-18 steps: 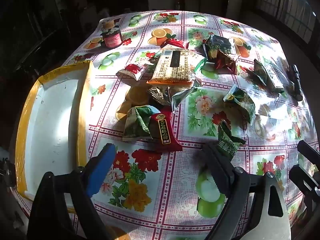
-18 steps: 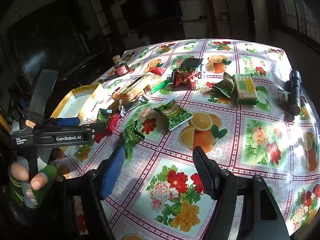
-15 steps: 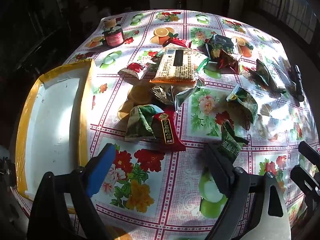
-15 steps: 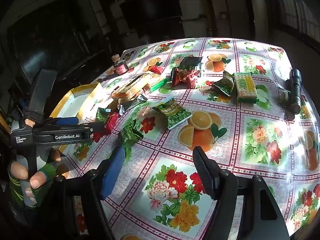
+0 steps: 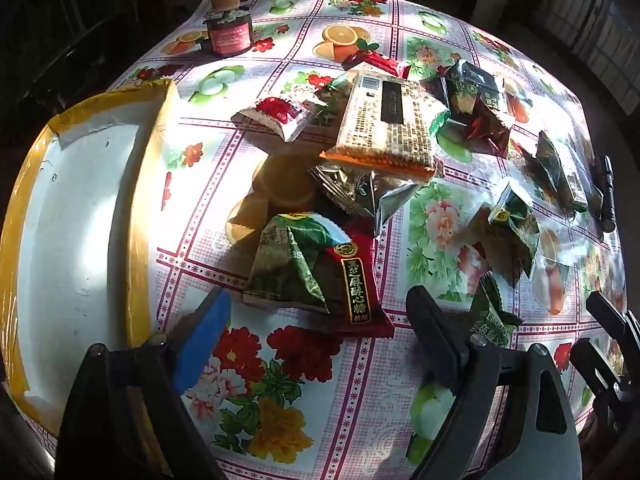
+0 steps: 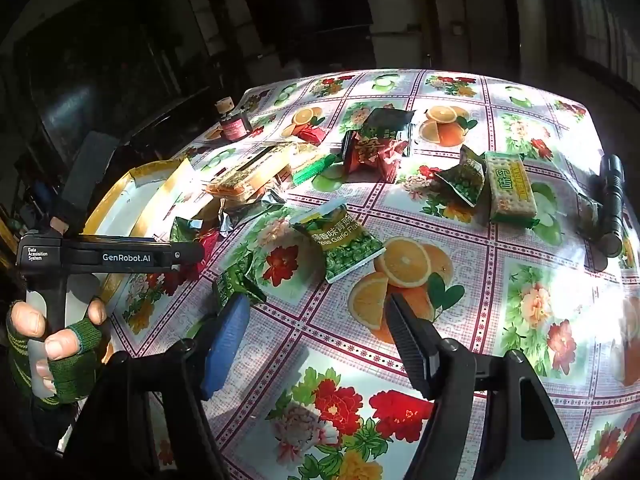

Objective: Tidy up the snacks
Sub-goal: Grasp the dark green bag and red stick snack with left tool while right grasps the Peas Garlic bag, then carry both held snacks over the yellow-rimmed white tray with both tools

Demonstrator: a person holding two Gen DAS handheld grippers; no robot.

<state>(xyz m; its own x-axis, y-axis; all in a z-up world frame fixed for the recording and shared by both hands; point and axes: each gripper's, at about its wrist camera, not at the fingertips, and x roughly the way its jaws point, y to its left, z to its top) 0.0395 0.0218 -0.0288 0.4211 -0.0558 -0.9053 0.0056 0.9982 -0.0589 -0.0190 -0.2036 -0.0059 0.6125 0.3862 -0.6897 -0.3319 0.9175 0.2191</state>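
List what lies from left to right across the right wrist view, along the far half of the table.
Yellow-rimmed tray → pink-labelled jar → long cracker pack → dark red-and-green snack bag → green biscuit pack → black flashlight.

Tablecloth [image 5: 320, 360]: glossy, smooth vinyl with a printed fruit-and-flower pattern. Snack packets, e.g. red sesame candy packet [image 5: 356, 292] and green pea packet [image 6: 344, 248]: shiny, crinkled plastic film. Silver wrapper [image 5: 360, 192]: reflective foil. Tray [image 5: 80, 200]: matt white inside, edges bound in glossy yellow tape. Left gripper [image 5: 320, 332] and right gripper [image 6: 316, 340]: matt black plastic; one blue pad [image 5: 202, 340], one ribbed black.
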